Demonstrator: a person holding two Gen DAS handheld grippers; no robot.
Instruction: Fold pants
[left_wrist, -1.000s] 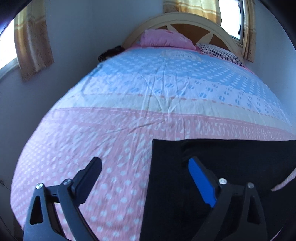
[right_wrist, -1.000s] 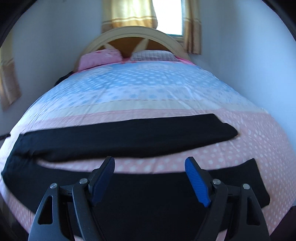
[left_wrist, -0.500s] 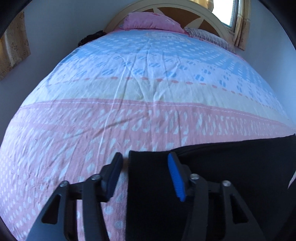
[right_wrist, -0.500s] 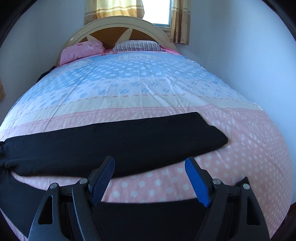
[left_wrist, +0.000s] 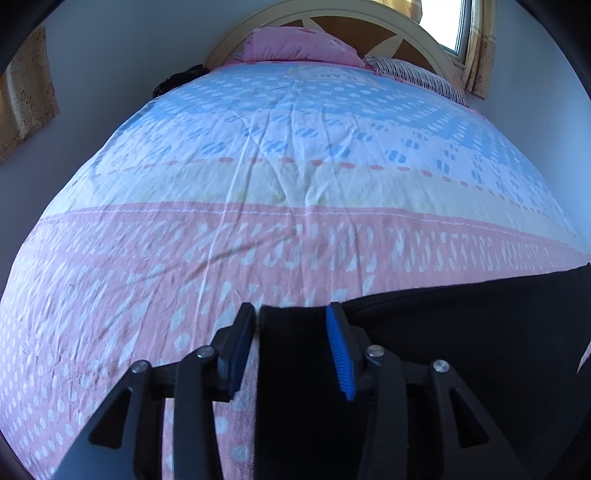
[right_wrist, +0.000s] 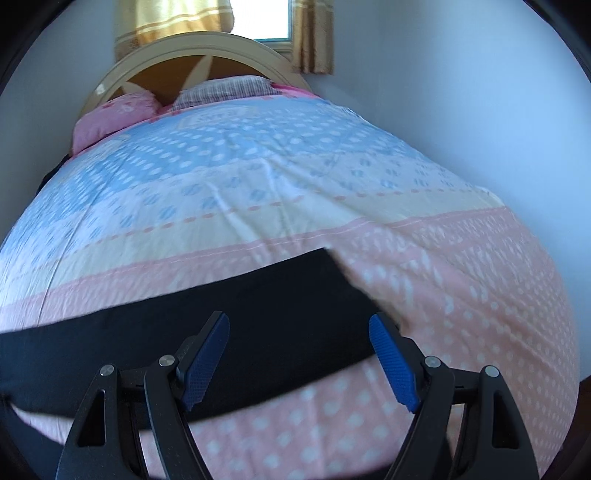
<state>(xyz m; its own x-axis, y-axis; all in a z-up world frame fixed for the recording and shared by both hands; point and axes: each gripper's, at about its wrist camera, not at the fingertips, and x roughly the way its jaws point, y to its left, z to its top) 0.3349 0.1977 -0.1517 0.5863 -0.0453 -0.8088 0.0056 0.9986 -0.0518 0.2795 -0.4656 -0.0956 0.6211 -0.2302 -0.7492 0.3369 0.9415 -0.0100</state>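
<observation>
Black pants (left_wrist: 461, 332) lie flat on the pink end of the bedspread (left_wrist: 147, 280). In the left wrist view my left gripper (left_wrist: 291, 339) straddles the pants' near left corner: the fabric edge fills the narrowed gap between the fingers, which stand partly open. The right wrist view shows one pant leg (right_wrist: 184, 332) stretched across the bed, its end (right_wrist: 332, 273) at the right. Low over that leg, close to its end, my right gripper (right_wrist: 299, 354) is wide open and holds nothing. A second dark strip (right_wrist: 26, 435) shows at the lower left.
The bed has a dotted pink, cream and blue cover (right_wrist: 258, 177). Two pillows (left_wrist: 299, 46) rest against an arched headboard (right_wrist: 192, 44). A wall (right_wrist: 480, 110) runs close along the bed's right side. Curtained windows (left_wrist: 465, 29) sit behind the headboard.
The left gripper moved down onto the pants' corner and its fingers narrowed around the edge. The right gripper advanced from the near leg to above the far leg, staying wide open.
</observation>
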